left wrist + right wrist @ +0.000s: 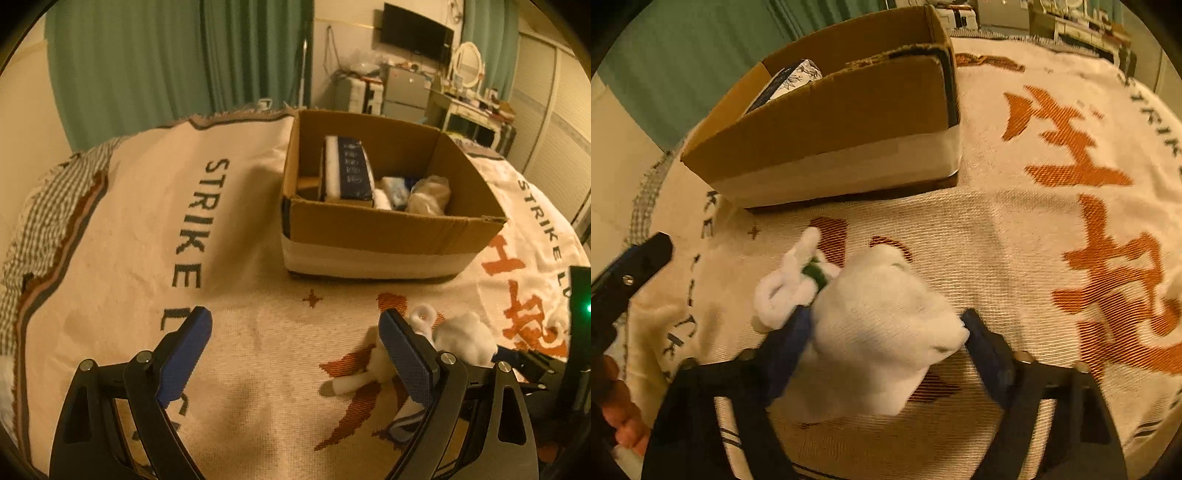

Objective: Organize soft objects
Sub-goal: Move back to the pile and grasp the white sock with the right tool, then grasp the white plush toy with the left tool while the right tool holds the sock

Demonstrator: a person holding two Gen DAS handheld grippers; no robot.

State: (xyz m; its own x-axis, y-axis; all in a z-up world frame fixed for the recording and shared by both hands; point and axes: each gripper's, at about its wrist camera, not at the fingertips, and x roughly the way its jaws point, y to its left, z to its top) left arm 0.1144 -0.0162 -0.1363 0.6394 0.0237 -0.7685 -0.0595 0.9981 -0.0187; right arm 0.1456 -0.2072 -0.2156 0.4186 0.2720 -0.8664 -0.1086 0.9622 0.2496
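My right gripper is shut on a white sock bundle with a green band, held just above the cream blanket. The bundle also shows in the left wrist view, right of my left gripper, which is open and empty low over the blanket. A white sock piece lies by its right finger. The open cardboard box stands ahead, holding a dark blue-and-white package and soft packets. It also shows in the right wrist view.
The blanket carries orange characters and "STRIKE" lettering. Green curtains hang behind. A dresser with a mirror, a TV and cluttered drawers stand at the far right. The left gripper's tip shows at the left edge.
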